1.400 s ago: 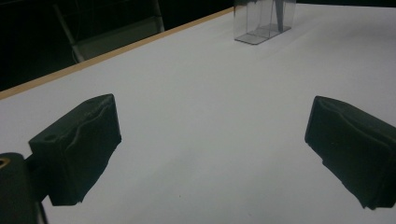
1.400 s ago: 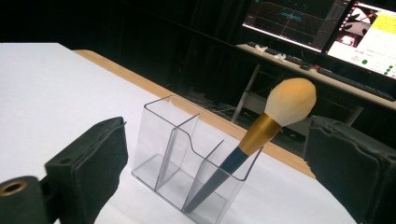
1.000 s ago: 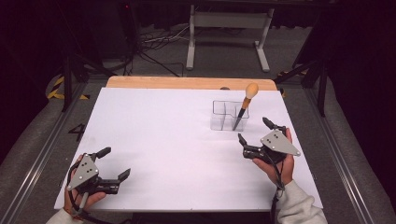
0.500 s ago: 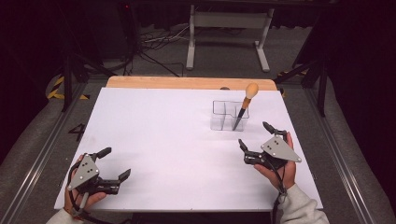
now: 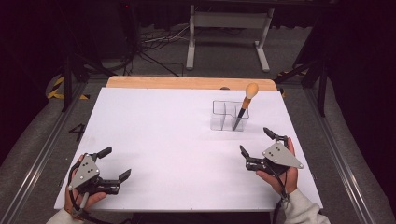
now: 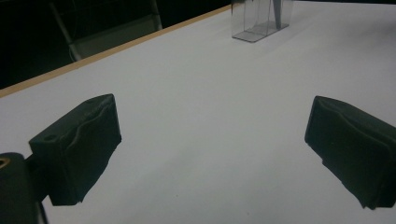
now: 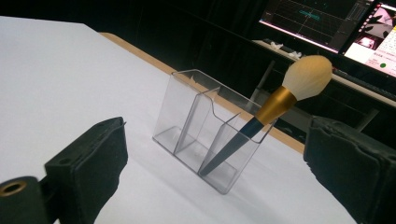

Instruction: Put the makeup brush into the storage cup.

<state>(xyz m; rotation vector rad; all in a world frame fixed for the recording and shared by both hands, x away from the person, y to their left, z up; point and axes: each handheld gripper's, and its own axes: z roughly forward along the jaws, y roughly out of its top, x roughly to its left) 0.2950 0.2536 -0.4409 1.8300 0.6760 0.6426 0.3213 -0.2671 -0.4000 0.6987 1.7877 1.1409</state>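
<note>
While we look down from the high view, we see the white desk (image 5: pixel 187 135) with a clear organizer (image 5: pixel 228 115) standing toward its far right, and a makeup brush (image 5: pixel 244 105) leaning in the organizer's rightmost compartment, its pale bristle head up and tilted to the right; the right gripper (image 5: pixel 258 143) is held in a hand near the desk's right edge, just on our side of the organizer and apart from it, its jaws spread wide with nothing between them; the left gripper (image 5: pixel 113 163) sits at the near left corner, well apart from the organizer, its jaws likewise wide and empty. From the left gripper view, we see the two black jaws far apart over bare white desk (image 6: pixel 210 116), and the organizer (image 6: pixel 260 21) far off at the top edge, with a dark handle just visible inside it; the wooden rim of the desk runs along the upper left. From the right gripper view, we see the jaws standing wide on either side of the frame; between them and beyond, the organizer (image 7: pixel 212 130) stands on the desk, three compartments showing, and the brush (image 7: pixel 261 116) rests handle down in the nearest end compartment, its gold ferrule and cream head rising above the rim.
</note>
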